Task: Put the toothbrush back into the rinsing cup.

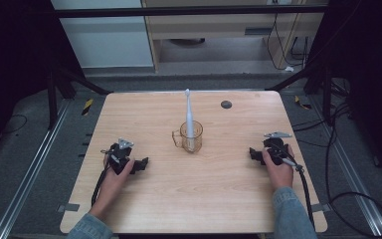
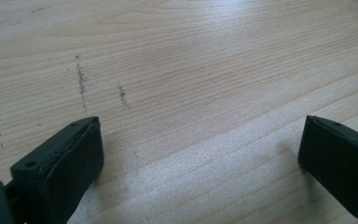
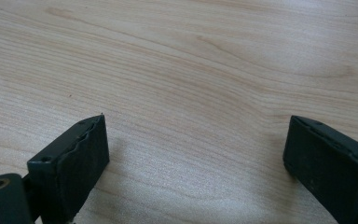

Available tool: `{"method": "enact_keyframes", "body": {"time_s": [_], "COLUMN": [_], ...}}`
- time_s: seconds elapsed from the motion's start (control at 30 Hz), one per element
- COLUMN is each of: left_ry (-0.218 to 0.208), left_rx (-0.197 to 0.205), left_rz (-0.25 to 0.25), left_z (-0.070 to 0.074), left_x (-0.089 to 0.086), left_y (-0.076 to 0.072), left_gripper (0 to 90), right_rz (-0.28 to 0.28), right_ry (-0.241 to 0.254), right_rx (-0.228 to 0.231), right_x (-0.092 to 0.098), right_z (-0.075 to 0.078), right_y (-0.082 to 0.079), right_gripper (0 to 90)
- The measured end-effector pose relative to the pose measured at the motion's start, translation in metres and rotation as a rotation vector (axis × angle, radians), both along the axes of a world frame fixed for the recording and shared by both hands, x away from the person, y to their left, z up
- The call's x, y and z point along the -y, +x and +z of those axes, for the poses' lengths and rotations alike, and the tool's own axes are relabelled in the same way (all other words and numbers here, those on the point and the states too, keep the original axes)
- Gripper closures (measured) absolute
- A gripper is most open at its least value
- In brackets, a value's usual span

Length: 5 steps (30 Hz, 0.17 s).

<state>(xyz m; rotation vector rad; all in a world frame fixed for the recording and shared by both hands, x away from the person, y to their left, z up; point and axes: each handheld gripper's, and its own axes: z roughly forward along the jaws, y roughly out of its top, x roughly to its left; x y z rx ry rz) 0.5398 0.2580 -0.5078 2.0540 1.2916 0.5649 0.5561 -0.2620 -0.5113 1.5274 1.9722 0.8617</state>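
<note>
High view: a light wooden table (image 1: 189,199) fills the middle of the frame. At its centre stands a clear amber mug (image 1: 191,136), handle turned toward the left of the frame, with a white toothbrush (image 1: 189,112) upright inside it, its head rising well above the rim toward the top of the frame. A small dark round disc (image 1: 226,104) lies on the tabletop in the upper right of the table, apart from the mug.

The left gripper (image 1: 140,164) rests on the table in the lower left of the frame, held by a hand (image 1: 114,181) in a denim sleeve; it lies well apart from the mug and points toward the right of the frame. The right gripper (image 1: 253,153) rests in the lower right, held by the other hand (image 1: 278,172), pointing toward the left of the frame, also well apart from the mug.

Left gripper view: the two black jaws stand wide apart at the lower corners, with nothing but bare wood grain and a few dark specks (image 2: 81,84) between them.

Right gripper view: the jaws likewise stand spread at the lower corners, holding nothing, over bare wood.
</note>
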Motion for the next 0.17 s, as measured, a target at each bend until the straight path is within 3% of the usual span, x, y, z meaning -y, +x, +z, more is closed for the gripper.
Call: {"method": "enact_keyframes", "body": {"time_s": [0.17], "left_ry": [0.001], "left_rx": [0.001], "left_rz": [0.0], "left_z": [0.0], "left_x": [0.0], "left_y": [0.0], "left_gripper": [0.0], "right_rz": [-0.055], "right_ry": [0.006], "right_rx": [-0.005], "right_x": [-0.0047], "right_z": [0.0002], "right_y": [-0.0001], "right_gripper": [4.2]}}
